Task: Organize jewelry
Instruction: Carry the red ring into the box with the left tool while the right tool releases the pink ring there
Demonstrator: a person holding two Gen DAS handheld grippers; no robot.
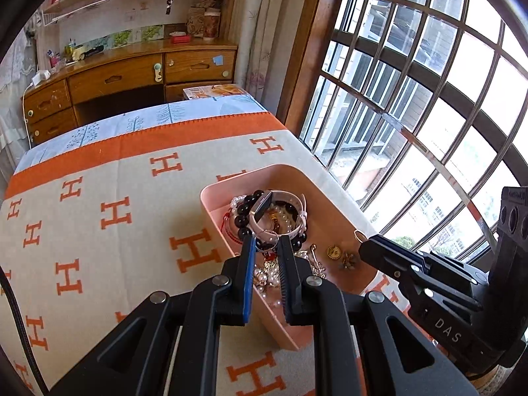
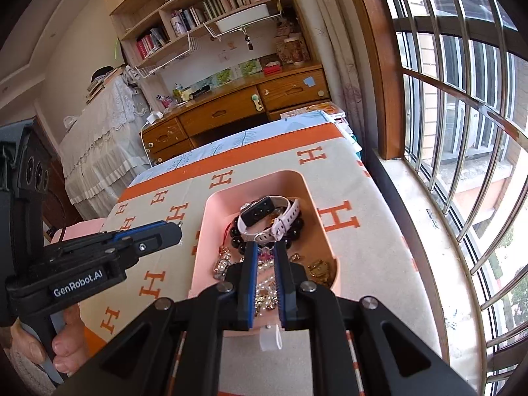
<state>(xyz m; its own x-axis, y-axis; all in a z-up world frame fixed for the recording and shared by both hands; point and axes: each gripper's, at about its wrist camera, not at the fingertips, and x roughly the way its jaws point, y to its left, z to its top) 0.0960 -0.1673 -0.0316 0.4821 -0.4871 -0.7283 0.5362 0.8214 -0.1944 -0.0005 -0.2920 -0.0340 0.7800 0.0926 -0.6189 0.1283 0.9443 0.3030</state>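
A pink tray (image 1: 214, 199) (image 2: 204, 231) sits on the H-patterned cloth and holds a heap of jewelry. A white-strapped smartwatch (image 1: 260, 209) (image 2: 260, 213) lies on a black bead bracelet (image 1: 242, 219) (image 2: 237, 241), with pearls, chains and gold charms (image 1: 334, 251) around them. My left gripper (image 1: 266, 241) hovers over the tray's near part, jaws a small way apart, nothing held; it also shows side-on in the right wrist view (image 2: 178, 227). My right gripper (image 2: 265, 247) hovers over the jewelry, jaws slightly apart and empty; it enters the left wrist view from the right (image 1: 364, 247).
The cloth (image 1: 99, 231) covers a table beside a barred window (image 1: 429, 99) on the right. A wooden desk with drawers (image 1: 132, 72) and bookshelves (image 2: 204, 10) stand beyond the far edge. A small white tab (image 2: 270, 336) lies by the tray's near rim.
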